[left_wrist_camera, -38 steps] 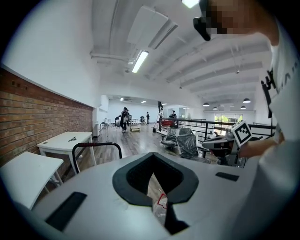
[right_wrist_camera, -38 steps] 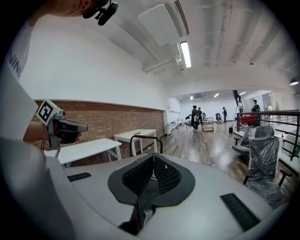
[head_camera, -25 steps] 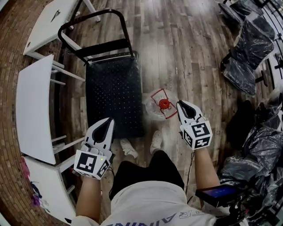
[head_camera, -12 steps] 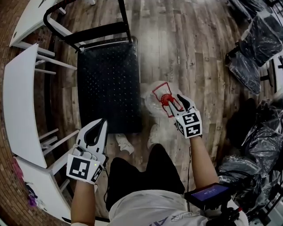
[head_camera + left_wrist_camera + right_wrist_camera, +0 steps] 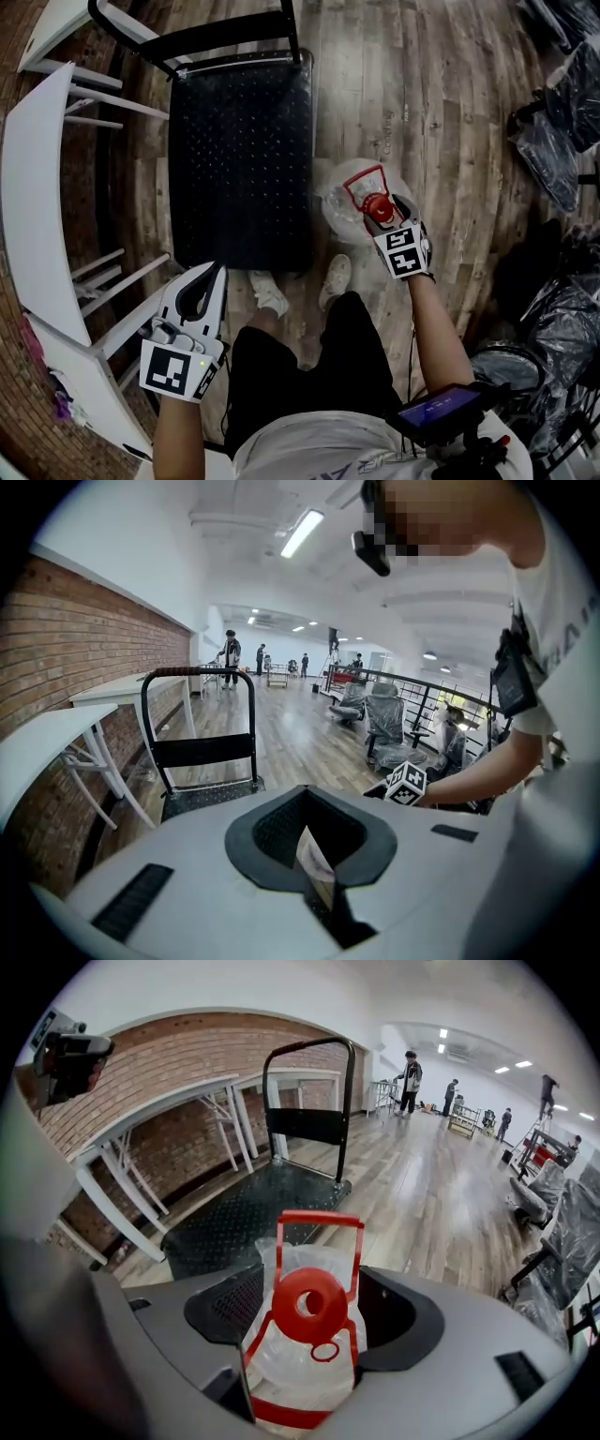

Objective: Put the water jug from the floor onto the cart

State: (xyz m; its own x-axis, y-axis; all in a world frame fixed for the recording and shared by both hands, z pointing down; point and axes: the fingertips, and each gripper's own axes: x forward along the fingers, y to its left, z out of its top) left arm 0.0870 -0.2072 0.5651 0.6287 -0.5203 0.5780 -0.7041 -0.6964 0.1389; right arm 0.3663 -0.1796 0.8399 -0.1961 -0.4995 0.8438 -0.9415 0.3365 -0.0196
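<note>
The jug stands on the wooden floor, just beside the right edge of the cart and apart from it, so it is not yet on the deck. The right gripper is down at the jug's top. In the right gripper view its jaws are wide apart, with the red cap and the lower part of the red handle between them; whether the jaws touch the jug cannot be told. Beyond the jug in that view lie the black studded cart deck and its upright push bar. The left gripper is held low on the person's left, near the cart's near corner and well apart from the jug. In the left gripper view its jaws are drawn narrow, almost together, with nothing between them. The person's shoes stand on the floor between the two grippers, just at the cart's near end.
</note>
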